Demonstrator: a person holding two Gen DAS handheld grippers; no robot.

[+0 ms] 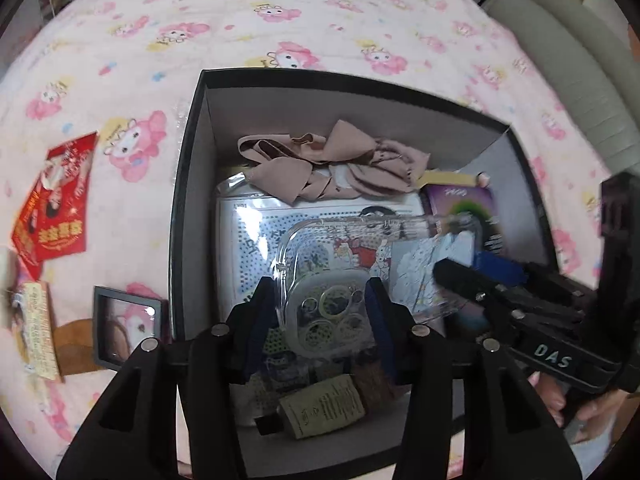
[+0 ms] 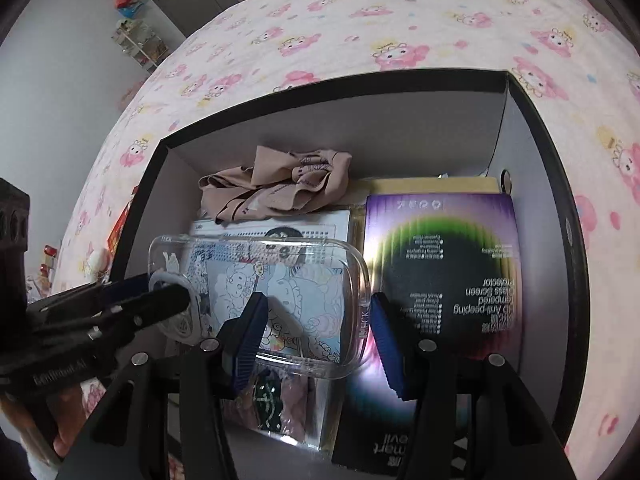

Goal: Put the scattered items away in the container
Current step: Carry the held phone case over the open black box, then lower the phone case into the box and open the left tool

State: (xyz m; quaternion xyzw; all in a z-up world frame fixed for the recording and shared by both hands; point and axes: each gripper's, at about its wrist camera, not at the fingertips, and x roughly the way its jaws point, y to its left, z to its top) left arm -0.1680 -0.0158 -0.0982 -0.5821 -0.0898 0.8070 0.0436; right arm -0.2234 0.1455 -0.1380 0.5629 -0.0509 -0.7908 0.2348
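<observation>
Clear phone case held over the open black box on the pink cartoon bedspread

The black box sits on the bed, holding a beige cloth, a purple screen-protector pack and printed sheets; above these the clear phone case hangs; the left gripper clamps its camera end; the right gripper clamps its other end; red packets lie outside, left of the box.

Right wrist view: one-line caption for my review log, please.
Both grippers carry a clear phone case over the black box on the pink bedspread, right gripper gripping its near end.
</observation>
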